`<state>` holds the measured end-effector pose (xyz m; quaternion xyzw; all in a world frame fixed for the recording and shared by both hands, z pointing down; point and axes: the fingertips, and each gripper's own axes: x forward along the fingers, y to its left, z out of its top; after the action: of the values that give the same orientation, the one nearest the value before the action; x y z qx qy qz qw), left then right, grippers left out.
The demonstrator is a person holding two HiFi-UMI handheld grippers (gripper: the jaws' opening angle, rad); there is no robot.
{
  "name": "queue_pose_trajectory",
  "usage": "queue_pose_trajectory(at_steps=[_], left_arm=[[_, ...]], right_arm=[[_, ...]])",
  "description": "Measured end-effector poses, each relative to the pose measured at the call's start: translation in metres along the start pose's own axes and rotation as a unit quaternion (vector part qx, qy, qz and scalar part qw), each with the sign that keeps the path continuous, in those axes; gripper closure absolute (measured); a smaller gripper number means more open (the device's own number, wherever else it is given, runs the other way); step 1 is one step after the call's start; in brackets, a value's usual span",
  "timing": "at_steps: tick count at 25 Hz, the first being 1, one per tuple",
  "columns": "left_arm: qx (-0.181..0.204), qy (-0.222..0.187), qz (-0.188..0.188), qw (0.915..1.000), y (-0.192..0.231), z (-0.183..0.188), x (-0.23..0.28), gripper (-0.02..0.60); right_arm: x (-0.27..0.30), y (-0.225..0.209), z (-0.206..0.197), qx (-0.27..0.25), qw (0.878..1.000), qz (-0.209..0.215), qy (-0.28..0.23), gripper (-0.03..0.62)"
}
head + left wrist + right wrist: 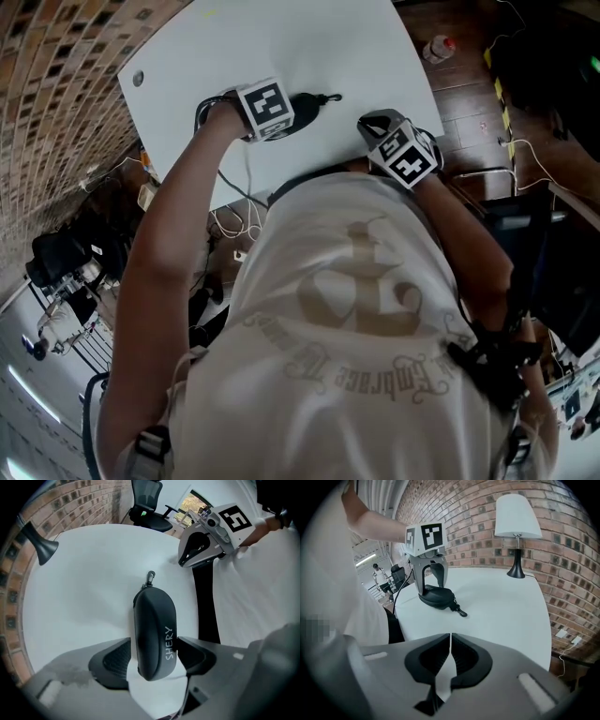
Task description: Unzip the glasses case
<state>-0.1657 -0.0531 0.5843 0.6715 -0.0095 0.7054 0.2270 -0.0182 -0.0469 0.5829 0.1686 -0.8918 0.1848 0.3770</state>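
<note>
The left tongs (153,656) clamp the closed black glasses case (154,625), which lies on the white surface (281,47). The right tongs (450,660) sit pressed together, empty, to its right.

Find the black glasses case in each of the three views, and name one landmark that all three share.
Head view: the glasses case lies upper centre, its clip end pointing right.
Left gripper view: centre of the picture, clamped between the left gripper's jaws.
Right gripper view: left of centre, beneath the left gripper, clip end towards the camera.
Shared landmark: the white table it lies on.
</note>
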Motion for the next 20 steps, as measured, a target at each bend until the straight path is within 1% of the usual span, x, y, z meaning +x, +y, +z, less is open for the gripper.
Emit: queue_pose_trajectory(at_steps=[2,6,8,9,11,12,13,14,15,16,18,20], left_arm=[[-0.004,0.000,-0.002,1.0000,-0.001,0.000,-0.001,0.253],[-0.012,-0.005,0.007,0.9999,-0.005,0.000,-0.004,0.253],[-0.026,-0.027,0.016,0.9992,-0.006,0.003,-0.009,0.256],[-0.033,-0.045,0.022,0.9982,-0.006,0.006,-0.013,0.261],[-0.057,-0.083,0.037,0.9942,-0.007,0.008,-0.024,0.280],[-0.074,-0.104,0.047,0.9906,-0.007,0.009,-0.031,0.293],[-0.092,-0.133,0.057,0.9852,-0.007,0.010,-0.038,0.312],[-0.112,-0.167,0.066,0.9774,-0.008,0.012,-0.044,0.326],[-0.133,-0.204,0.073,0.9672,-0.009,0.013,-0.050,0.347],[-0.157,-0.240,0.079,0.9546,-0.010,0.013,-0.056,0.374],[-0.203,-0.306,0.100,0.9249,-0.011,0.008,-0.069,0.434],[-0.234,-0.353,0.126,0.8970,-0.014,0.000,-0.080,0.573]], right_arm=[[-0.005,-0.004,-0.004,-0.002,1.000,0.002,0.001,0.577],[-0.013,-0.014,-0.010,-0.009,1.000,0.008,0.003,0.578],[-0.015,-0.017,-0.012,-0.013,1.000,0.015,0.006,0.579],[-0.015,-0.018,-0.013,-0.016,1.000,0.019,0.008,0.578],[-0.014,-0.020,-0.012,-0.024,0.999,0.029,0.009,0.578],[-0.014,-0.020,-0.011,-0.030,0.999,0.036,0.009,0.579],[-0.012,-0.020,-0.010,-0.036,0.998,0.042,0.008,0.579],[-0.011,-0.020,-0.008,-0.042,0.998,0.050,0.008,0.579],[-0.010,-0.019,-0.007,-0.048,0.997,0.057,0.007,0.579],[-0.008,-0.017,-0.005,-0.054,0.996,0.064,0.007,0.579],[-0.006,-0.011,0.001,-0.064,0.995,0.076,0.005,0.579],[-0.004,-0.006,0.009,-0.068,0.994,0.083,0.000,0.579]])
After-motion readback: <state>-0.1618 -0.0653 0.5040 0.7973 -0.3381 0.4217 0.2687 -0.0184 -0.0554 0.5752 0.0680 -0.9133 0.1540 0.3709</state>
